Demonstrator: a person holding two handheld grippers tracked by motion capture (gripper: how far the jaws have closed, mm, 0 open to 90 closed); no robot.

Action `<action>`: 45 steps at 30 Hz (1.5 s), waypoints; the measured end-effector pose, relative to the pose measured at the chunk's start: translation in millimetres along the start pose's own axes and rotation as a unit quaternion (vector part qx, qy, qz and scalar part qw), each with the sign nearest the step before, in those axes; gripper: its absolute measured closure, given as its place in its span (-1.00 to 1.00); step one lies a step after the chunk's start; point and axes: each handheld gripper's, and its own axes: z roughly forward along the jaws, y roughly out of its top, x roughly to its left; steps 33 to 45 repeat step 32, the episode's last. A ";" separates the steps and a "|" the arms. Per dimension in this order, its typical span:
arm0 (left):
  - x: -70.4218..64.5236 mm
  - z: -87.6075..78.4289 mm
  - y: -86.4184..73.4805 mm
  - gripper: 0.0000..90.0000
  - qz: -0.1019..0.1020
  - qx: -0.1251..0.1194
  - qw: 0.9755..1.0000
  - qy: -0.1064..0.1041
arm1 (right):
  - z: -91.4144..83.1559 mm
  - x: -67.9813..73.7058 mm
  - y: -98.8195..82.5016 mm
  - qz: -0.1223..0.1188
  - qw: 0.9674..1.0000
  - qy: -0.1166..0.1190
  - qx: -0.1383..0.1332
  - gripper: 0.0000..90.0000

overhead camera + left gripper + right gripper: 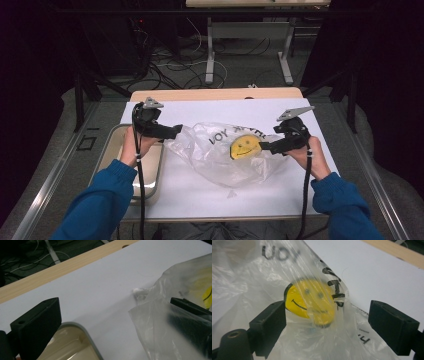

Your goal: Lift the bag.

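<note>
White paper covers the table (300, 107), and on it lies a crumpled clear plastic bag (220, 160) with a yellow smiley face. The right gripper (264, 146) has its jaws apart, film loose between them; the left gripper (177, 132) is also parted, one jaw veiled by plastic. A beige tray (112, 145) sits just beside the bag, half hidden under the left hand.
</note>
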 end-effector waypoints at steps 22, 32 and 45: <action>-8.8 -39.4 -81.5 -1.00 0.022 0.031 0.999 0.017 | -38.4 3.6 -73.8 0.016 0.999 -0.036 0.026 -1.00; -16.8 -40.5 -94.5 -1.00 0.028 0.030 0.999 0.013 | -47.6 8.1 -86.1 0.018 0.999 -0.028 0.007 -1.00; -16.8 -40.5 -94.5 -1.00 0.028 0.030 0.999 0.013 | -47.6 8.1 -86.1 0.018 0.999 -0.028 0.007 -1.00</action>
